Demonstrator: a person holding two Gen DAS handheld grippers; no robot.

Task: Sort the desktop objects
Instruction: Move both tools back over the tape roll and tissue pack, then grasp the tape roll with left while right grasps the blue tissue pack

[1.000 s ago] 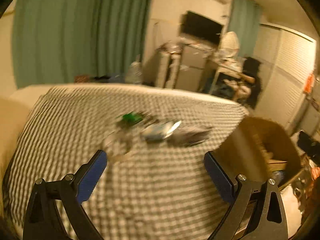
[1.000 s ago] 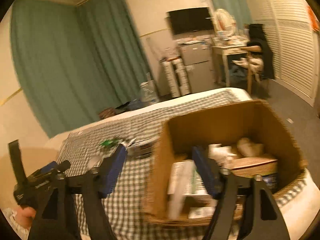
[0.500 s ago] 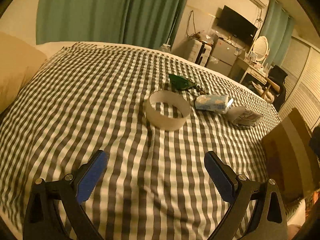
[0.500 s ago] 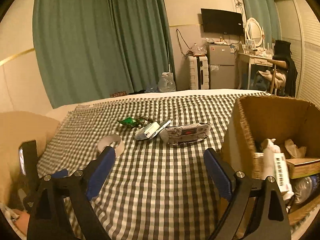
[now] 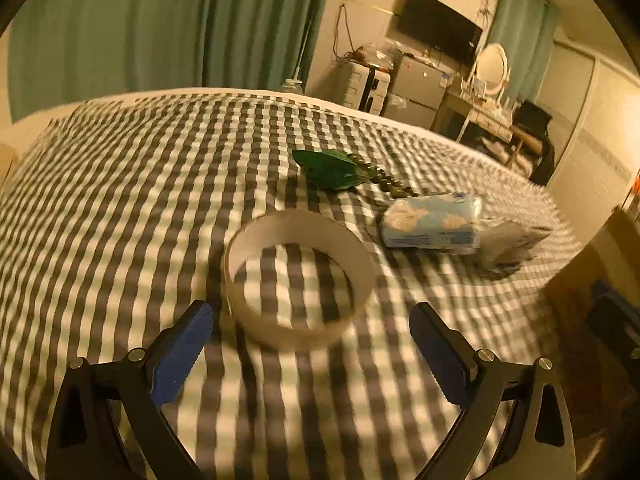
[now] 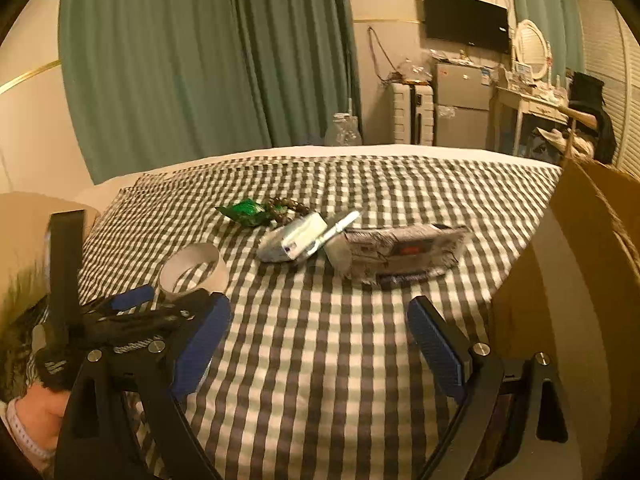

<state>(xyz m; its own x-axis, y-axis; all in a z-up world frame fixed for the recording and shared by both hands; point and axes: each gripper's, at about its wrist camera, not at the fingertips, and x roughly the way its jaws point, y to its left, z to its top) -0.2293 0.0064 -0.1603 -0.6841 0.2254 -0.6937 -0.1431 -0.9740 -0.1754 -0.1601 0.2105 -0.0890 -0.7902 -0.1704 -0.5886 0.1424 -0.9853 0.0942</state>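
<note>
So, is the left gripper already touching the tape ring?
Apart. The left wrist view shows checked cloth between the tape ring and both fingers of the left gripper.

Green curtains (image 6: 208, 60) hang behind the bed (image 6: 320, 360), which wears a checked cover. Right of the curtains: wall-mounted TV (image 6: 466, 20), small fridge (image 6: 464, 104) below it, oval mirror (image 6: 530, 48) on a dressing table (image 6: 532, 104).

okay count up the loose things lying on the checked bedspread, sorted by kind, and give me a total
Beige tape ring: 1
Green foil packet: 1
String of dark beads: 1
Light blue tissue pack: 1
Grey printed plastic package: 1
Total: 5
</note>
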